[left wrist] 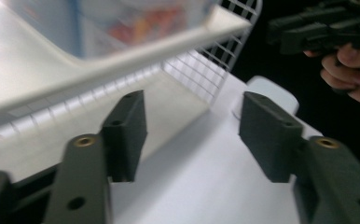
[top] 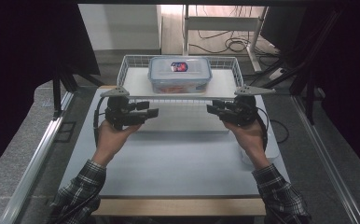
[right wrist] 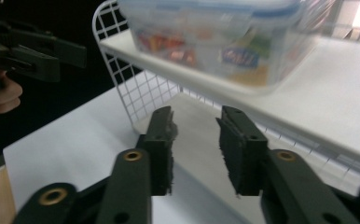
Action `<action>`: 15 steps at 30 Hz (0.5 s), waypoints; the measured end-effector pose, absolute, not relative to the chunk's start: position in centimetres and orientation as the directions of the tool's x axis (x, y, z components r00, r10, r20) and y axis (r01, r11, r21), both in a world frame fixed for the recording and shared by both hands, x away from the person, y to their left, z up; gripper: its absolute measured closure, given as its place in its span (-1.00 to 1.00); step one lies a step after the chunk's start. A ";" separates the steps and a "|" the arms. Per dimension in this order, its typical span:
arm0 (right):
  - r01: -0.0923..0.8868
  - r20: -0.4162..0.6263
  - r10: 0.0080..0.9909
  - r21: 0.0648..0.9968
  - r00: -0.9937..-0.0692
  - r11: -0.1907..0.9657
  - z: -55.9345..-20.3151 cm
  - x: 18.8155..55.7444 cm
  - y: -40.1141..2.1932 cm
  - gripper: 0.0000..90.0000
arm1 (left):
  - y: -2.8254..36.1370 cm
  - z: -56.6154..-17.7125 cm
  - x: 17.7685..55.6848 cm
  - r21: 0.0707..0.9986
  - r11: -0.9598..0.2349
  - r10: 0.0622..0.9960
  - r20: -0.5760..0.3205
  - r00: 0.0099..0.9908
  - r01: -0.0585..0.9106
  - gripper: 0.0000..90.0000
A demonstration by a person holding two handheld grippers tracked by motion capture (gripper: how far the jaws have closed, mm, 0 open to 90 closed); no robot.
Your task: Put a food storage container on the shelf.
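Box's colourful contents (right wrist: 178, 46) in right gripper view

Dim room w/ dark edges, bright window glare at back, both claw views motion-blurred.

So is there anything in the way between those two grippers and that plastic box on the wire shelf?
Nothing visible. The left gripper and right gripper stand open, empty, in front of the wire shelf; the lidded plastic box sits on its top board, above and behind them.
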State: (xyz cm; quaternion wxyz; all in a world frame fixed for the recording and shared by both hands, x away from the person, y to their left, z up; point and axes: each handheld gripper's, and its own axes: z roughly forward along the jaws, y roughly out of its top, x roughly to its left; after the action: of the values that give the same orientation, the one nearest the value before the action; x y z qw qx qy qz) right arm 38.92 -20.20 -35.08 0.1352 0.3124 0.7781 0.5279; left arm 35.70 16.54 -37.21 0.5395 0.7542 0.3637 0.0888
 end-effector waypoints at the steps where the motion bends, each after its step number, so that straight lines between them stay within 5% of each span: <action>1: 0.343 0.109 0.629 0.902 -0.769 0.263 -35.3 38.7 -20.1 0.27 | 16.5 -37.2 35.7 0.878 -0.153 0.644 -0.259 0.720 0.453 -0.15; 15: 0.354 0.076 0.631 0.876 -0.772 0.327 -38.5 35.8 -20.1 -0.45 | 14.4 -41.1 32.4 0.841 -0.293 0.654 -0.170 0.737 0.454 -0.73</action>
State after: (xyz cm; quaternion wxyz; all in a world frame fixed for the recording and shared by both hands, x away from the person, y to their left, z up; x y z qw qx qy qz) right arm 35.81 -20.07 -38.46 0.1407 0.3067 0.8024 0.4922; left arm 32.45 14.37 -41.13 0.4824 0.7974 0.3475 0.1035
